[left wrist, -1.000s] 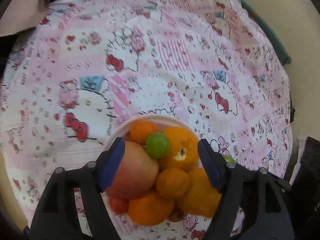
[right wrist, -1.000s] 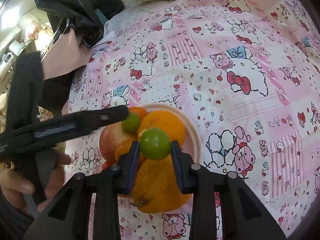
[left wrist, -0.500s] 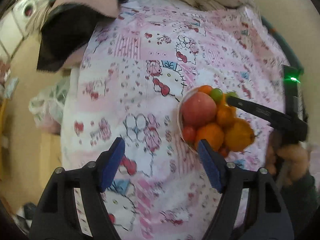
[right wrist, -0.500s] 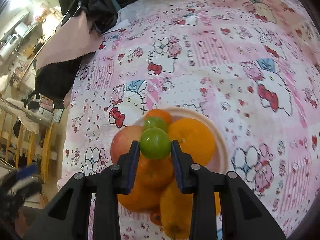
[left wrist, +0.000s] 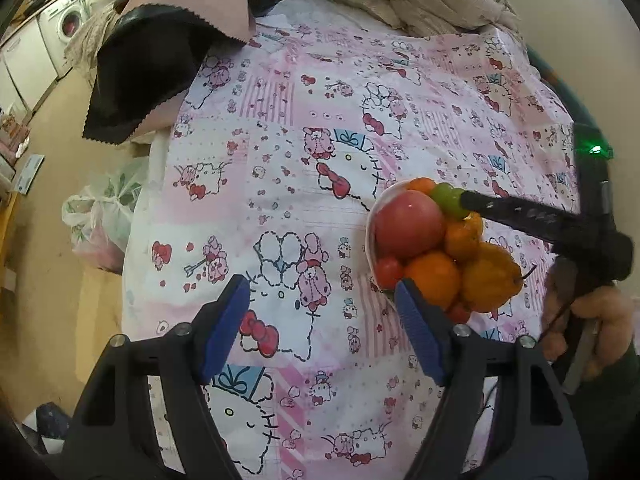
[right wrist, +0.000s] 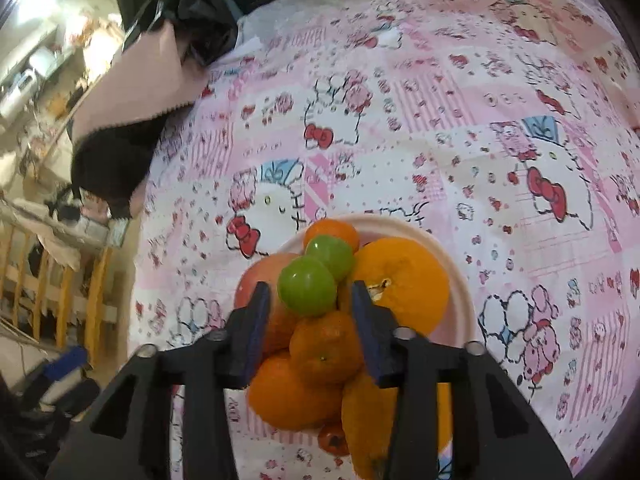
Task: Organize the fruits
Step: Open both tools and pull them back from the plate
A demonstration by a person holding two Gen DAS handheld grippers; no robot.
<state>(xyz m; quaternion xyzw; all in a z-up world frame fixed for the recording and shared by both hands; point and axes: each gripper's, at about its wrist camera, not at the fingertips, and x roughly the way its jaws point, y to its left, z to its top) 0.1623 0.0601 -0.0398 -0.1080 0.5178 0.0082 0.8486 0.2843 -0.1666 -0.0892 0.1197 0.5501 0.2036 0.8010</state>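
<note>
A white plate on the pink cartoon tablecloth holds a heap of fruit: several oranges, a red apple, a small tomato and two green fruits. One green fruit rests on top of the heap next to the other green one. My right gripper straddles it, its jaws opening, and a small gap shows on each side of the fruit. My left gripper stands open and empty over bare cloth, left of the plate.
A black and pink cloth hangs over the table's far left corner. A crumpled beige cloth lies at the far edge. A plastic bag sits on the floor past the left edge. A hand holds the right tool.
My left gripper has pulled away from over the plate, so the plate now sits to its right. My right gripper's fingers have parted from the green fruit, which now lies on the heap.
</note>
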